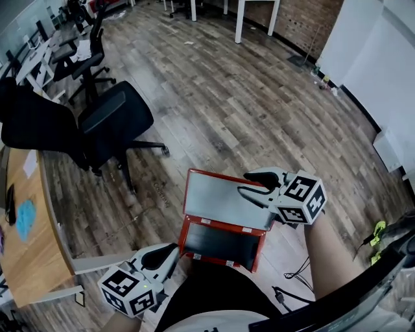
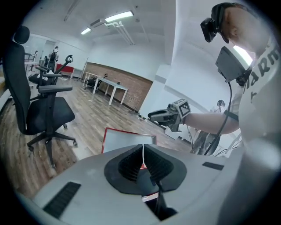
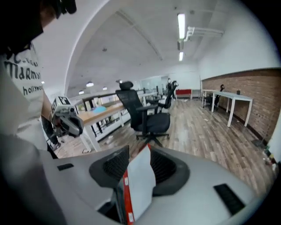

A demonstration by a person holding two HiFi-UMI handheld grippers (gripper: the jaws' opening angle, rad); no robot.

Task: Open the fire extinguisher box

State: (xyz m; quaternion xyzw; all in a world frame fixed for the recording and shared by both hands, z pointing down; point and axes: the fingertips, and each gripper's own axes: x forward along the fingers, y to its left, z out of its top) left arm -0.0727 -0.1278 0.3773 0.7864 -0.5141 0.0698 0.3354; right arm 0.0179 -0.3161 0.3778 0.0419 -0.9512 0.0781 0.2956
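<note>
The red fire extinguisher box [image 1: 183,235] lies on the wood floor in front of the person, its dark inside showing. Its grey lid [image 1: 224,198] with a red rim stands raised and tilts away. My right gripper [image 1: 249,183] is at the lid's right edge, jaws wide, one finger above the panel and one below. In the right gripper view the lid [image 3: 140,180] sits between the pads with a gap on one side. My left gripper [image 1: 170,251] is shut, its tips by the box's near left corner. The left gripper view shows the lid [image 2: 127,139] beyond the closed pads.
A black office chair [image 1: 107,126] stands on the floor to the left of the box. A wooden desk [image 1: 26,227] runs along the left edge. Cables [image 1: 292,285] lie on the floor at the right. White table legs [image 1: 240,19] stand far back.
</note>
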